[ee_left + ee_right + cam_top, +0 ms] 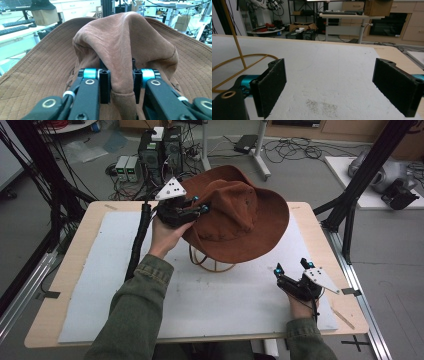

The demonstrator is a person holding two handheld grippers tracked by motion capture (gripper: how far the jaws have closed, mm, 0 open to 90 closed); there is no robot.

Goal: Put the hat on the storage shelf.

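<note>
Two grippers: my left gripper (120,86) pinches a fold of the soft brown suede hat (235,212), perched on a yellow wire stand (212,263). My right gripper (295,270) rests spread wide on the grainy white mat (220,305) over a pale wooden table (75,250).

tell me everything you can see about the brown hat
The brown hat is a wide-brimmed, soft hat of suede-like rust-brown cloth, with rows of stitching round the brim and a dented, creased crown. It sits tilted on a thin yellow wire stand over the white mat, brim drooping toward the person. The left gripper has a fold of the crown between its jaws, which stand close against the cloth on both sides. The right gripper is apart from it, open.
</note>
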